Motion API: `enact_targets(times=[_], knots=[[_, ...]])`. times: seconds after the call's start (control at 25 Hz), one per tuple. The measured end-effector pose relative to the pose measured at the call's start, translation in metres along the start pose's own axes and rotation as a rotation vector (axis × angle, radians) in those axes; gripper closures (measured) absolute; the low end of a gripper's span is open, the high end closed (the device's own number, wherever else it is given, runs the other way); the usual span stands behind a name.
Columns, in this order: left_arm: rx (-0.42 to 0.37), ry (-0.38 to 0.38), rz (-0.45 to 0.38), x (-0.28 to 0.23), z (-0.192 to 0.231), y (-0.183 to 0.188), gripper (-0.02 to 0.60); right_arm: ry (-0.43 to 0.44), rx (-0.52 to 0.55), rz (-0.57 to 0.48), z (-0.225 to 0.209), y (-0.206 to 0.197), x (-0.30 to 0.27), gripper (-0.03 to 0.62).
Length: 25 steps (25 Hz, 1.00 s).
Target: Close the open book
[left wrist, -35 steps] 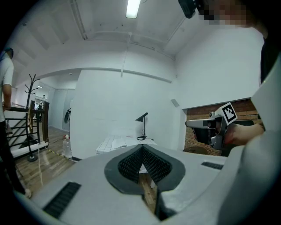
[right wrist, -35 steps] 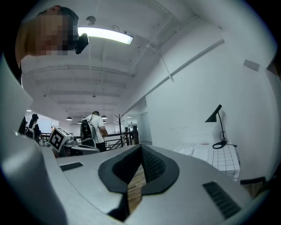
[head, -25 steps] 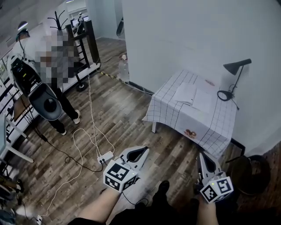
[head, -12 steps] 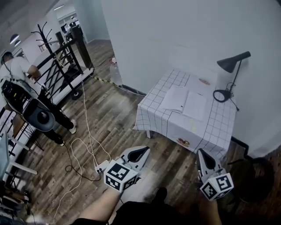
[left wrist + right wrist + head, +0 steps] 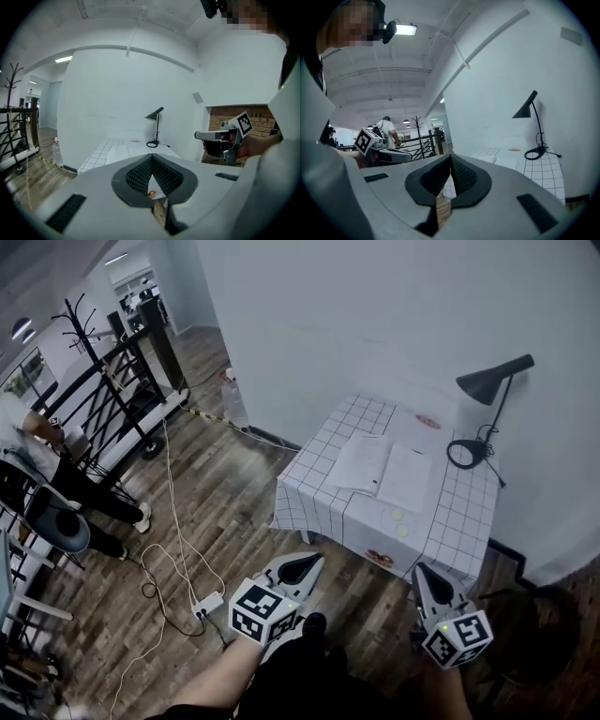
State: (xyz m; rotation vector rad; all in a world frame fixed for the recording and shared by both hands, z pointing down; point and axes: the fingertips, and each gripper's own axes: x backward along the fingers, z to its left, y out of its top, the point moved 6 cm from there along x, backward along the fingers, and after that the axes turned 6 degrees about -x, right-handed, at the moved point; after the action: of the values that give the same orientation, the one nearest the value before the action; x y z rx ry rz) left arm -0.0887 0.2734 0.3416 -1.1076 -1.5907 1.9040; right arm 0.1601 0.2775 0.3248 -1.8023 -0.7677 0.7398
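Observation:
An open book (image 5: 382, 472) with white pages lies flat on a small table (image 5: 450, 517) covered in a white grid cloth, by the wall. My left gripper (image 5: 307, 564) is held over the wood floor, short of the table's near edge, jaws shut and empty. My right gripper (image 5: 423, 576) hovers just in front of the table's near right corner, also shut on nothing. In the left gripper view the table (image 5: 101, 151) and the right gripper (image 5: 199, 135) show ahead. In the right gripper view the book (image 5: 506, 162) lies beyond the shut jaws.
A black desk lamp (image 5: 476, 418) stands at the table's far right. White cables and a power strip (image 5: 207, 603) trail across the floor at left. A black railing (image 5: 108, 390), a coat stand and a person (image 5: 37, 460) are at far left. A dark round stool (image 5: 544, 620) sits at right.
The table and book have drawn nearer and lower in the head view as I walk toward them. Both grippers stay shut in front of me. The person at left has slid toward the frame's edge.

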Motion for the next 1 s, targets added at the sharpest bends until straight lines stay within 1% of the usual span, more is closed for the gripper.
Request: enact_targets(times=[0.12, 0.32, 0.56, 0.8, 1.0], knots=[[0.002, -0.013, 0.011, -0.025, 0.013, -0.004, 0.578, -0.016, 0.003, 0.017, -0.016, 0.001, -0.018, 0.591], [0.009, -0.027, 0.026, -0.065, 0.047, -0.012, 0.578, -0.032, 0.004, 0.048, -0.038, 0.002, -0.064, 0.591], [0.025, -0.047, 0.057, -0.119, 0.113, -0.02, 0.578, -0.045, 0.008, 0.098, -0.061, 0.006, -0.138, 0.591], [0.035, -0.097, 0.099, -0.175, 0.188, -0.018, 0.578, -0.068, 0.004, 0.142, -0.087, 0.023, -0.22, 0.59], [0.042, -0.138, 0.132, -0.214, 0.226, -0.024, 0.577, -0.091, -0.023, 0.17, -0.109, 0.018, -0.267, 0.589]])
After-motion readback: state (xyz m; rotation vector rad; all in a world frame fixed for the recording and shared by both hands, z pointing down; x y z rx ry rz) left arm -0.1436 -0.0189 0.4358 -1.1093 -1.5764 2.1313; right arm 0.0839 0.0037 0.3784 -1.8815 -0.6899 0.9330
